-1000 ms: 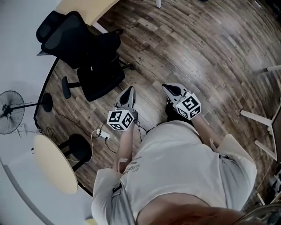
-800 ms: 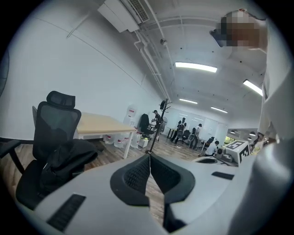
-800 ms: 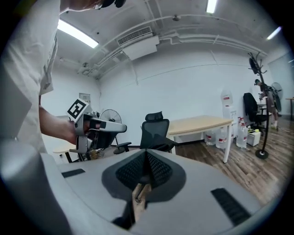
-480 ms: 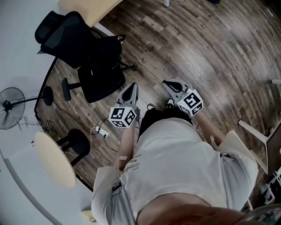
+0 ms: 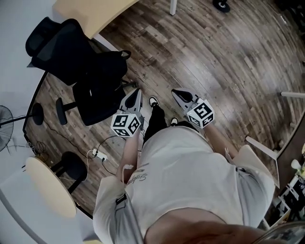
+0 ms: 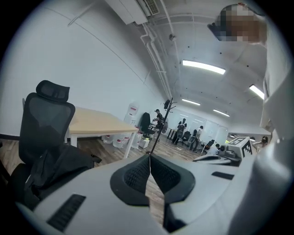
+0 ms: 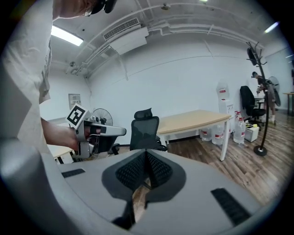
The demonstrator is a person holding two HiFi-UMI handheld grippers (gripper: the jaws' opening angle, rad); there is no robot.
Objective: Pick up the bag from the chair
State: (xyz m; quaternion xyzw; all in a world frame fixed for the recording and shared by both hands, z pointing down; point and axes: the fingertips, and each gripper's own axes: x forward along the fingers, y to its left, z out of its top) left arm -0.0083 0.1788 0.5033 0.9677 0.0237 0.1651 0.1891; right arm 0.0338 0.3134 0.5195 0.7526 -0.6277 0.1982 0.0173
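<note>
Both grippers, left [image 5: 135,97] and right [image 5: 180,94], were pressed shut on nothing. The bag [image 5: 107,67] sat on the chair [image 5: 56,45], ahead-left of the left fingertips, untouched. Smart play: spread those jaws before closing in.

The wooden plank floor [image 5: 228,52] carries a black office chair [image 5: 59,50] just left-ahead of the fingertips [image 5: 135,95] of the left gripper [image 5: 137,91], and a white power strip [image 5: 96,153] lies left-behind them.

Open wood floor [image 5: 224,62] ahead, desk [image 5: 90,12] just behind chair [image 5: 97,97], stool [image 5: 71,167] and cable [image 5: 102,145] leftward
</note>
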